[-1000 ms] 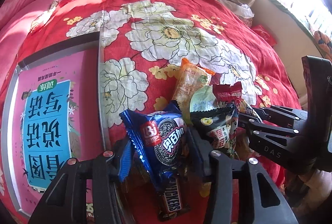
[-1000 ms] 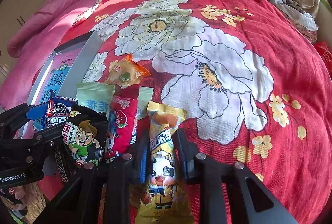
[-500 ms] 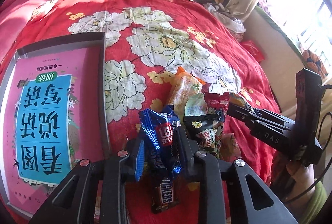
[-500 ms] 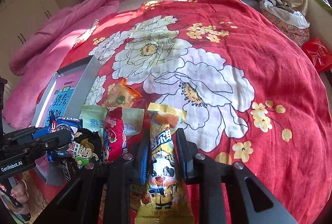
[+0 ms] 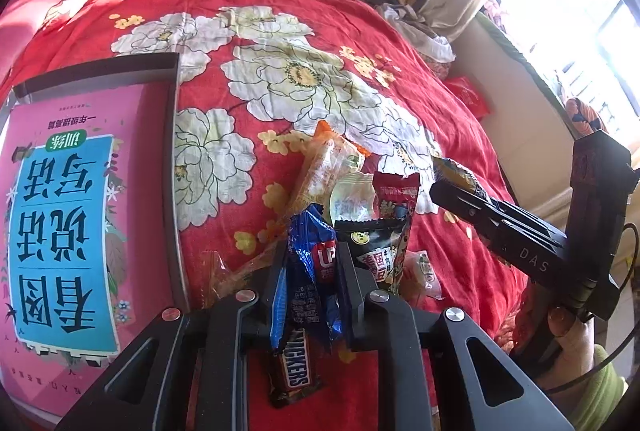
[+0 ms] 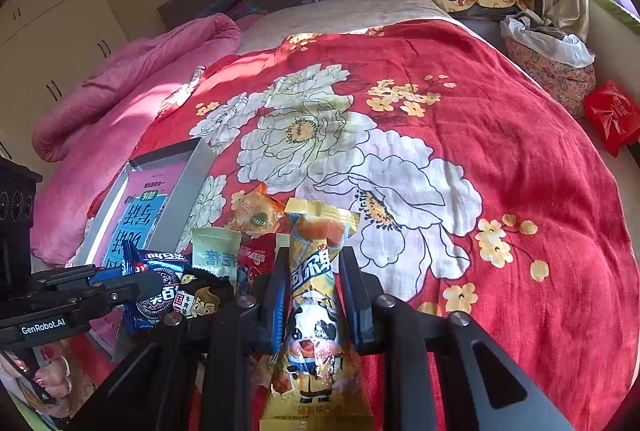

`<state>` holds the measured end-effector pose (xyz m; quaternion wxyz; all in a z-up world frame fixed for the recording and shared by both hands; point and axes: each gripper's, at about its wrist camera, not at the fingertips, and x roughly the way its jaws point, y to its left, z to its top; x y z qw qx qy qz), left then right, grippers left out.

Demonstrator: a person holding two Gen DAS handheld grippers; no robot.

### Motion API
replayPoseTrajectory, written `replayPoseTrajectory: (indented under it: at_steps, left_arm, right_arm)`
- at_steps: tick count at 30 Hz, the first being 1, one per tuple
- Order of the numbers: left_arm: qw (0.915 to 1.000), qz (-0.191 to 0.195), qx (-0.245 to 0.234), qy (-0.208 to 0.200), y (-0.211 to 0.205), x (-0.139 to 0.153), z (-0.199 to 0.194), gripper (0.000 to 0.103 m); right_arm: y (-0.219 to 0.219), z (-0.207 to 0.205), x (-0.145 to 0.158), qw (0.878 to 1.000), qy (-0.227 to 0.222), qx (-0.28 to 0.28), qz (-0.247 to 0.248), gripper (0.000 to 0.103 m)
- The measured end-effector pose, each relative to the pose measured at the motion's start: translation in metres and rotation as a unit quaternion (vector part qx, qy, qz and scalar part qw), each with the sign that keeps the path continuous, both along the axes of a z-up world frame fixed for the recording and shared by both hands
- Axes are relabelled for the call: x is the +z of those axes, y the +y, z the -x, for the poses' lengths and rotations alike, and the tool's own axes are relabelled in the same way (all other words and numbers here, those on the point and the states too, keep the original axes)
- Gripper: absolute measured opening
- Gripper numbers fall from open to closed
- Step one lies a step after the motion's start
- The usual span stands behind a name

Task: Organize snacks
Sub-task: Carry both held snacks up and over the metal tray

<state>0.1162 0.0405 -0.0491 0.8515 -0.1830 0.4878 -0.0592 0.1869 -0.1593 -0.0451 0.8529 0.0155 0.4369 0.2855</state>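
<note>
Left gripper [image 5: 310, 271] jaws clamp blue cookie pack [image 5: 316, 263]; right gripper [image 6: 312, 275] jaws clamp yellow snack [image 6: 316, 295]. Roughly six more packets; Snickers bar [image 5: 294, 371] shows left view only.

Both claws are matte black plastic with long angular fingers, triangular cut-outs and round silver screw heads at the joints. The left claw [image 5: 312, 271] has blue pads; seen from the right wrist its side reads "GenRobot.AI". The right claw [image 6: 314, 279] bears "DAS" lettering, a thin black cable, and a yellow-green sleeve [image 5: 600, 391] beneath it.
</note>
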Motion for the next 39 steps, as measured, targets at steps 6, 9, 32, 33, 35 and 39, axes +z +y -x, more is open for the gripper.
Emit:
replayPoseTrajectory:
  at_steps: [6,9,32,33,35,39]
  left_arm:
    - [0.9999,0.012,0.003,-0.003,0.001,-0.003,0.0,0.021]
    - [0.9999,0.011,0.007,-0.007,0.003,0.002,0.003,0.021]
    - [0.9919,-0.034,0.101,-0.068,0.093,0.062,0.068,0.021]
    - [0.9914,-0.038,0.104,-0.07,0.097,0.064,0.072,0.021]
    - [0.9903,-0.044,0.111,-0.072,0.104,0.065,0.079,0.021]
    - [0.9887,-0.044,0.125,-0.071,0.119,0.065,0.093,0.021]
  right_arm:
    - [-0.003,0.002,0.005,1.0,-0.006,-0.007,-0.006,0.024]
    - [-0.004,0.007,0.013,1.0,-0.018,-0.007,-0.017,0.024]
    - [0.062,0.086,0.044,0.994,-0.039,0.08,-0.069,0.024]
    - [0.068,0.089,0.043,0.993,-0.035,0.086,-0.07,0.024]
    - [0.078,0.096,0.042,0.992,-0.03,0.095,-0.072,0.024]
    - [0.095,0.104,0.043,0.991,-0.032,0.111,-0.067,0.024]
